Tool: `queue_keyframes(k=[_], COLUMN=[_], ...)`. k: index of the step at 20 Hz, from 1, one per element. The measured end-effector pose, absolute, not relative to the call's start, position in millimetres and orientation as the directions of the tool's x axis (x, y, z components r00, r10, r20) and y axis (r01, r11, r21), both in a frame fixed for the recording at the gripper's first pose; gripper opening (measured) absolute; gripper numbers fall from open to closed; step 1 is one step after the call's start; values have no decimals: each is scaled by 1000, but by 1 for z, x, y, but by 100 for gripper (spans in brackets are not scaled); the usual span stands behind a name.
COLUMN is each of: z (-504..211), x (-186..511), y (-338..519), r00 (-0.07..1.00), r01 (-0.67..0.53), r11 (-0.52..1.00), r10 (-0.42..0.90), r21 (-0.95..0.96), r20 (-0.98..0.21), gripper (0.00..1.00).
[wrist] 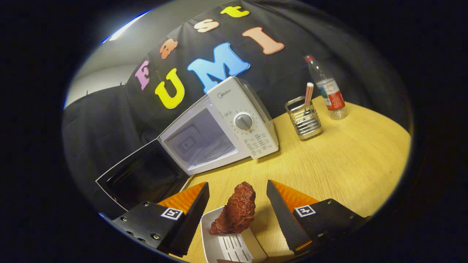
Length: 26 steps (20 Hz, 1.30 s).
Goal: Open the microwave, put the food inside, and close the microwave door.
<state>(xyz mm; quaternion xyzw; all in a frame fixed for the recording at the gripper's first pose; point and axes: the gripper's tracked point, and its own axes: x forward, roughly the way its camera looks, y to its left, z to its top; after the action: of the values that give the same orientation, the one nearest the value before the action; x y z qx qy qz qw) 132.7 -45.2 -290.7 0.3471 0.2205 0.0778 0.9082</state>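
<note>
My claw [237, 190] stands with its fingers wide apart, gripping nothing. Between them sits the food [235, 213], a reddish-brown chunk of meat, leaning on a small white tray [219, 241] on the wooden table [347, 164]; neither finger touches it. Beyond the fingers, the white microwave [234, 120] stands with its door [142, 179] swung fully open and its bare cavity showing. Further along the table stand a metal wire holder [304, 122] and a plastic bottle [327, 89].
</note>
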Motion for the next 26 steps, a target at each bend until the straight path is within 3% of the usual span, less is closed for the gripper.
queue_keyframes(k=[2,3,4,5,6,9,11,26], z=[-300,-303,-306,-307,-307,-297,-296,-213], x=[139,140,141,141,141,139,137,150], y=[-41,-43,-42,-43,-44,-34,-34,3], r00=[873,867,864,861,858,848,850,898], r01=[12,19,26,33,39,12,18,-77], r11=[670,639,617,586,557,504,515,638], r10=[355,372,382,394,407,453,444,379], r21=[742,769,787,810,830,864,857,766], r20=[-335,-331,-328,-321,-313,-276,-284,-225], gripper=[92,84,70,62,41,20,14,14])
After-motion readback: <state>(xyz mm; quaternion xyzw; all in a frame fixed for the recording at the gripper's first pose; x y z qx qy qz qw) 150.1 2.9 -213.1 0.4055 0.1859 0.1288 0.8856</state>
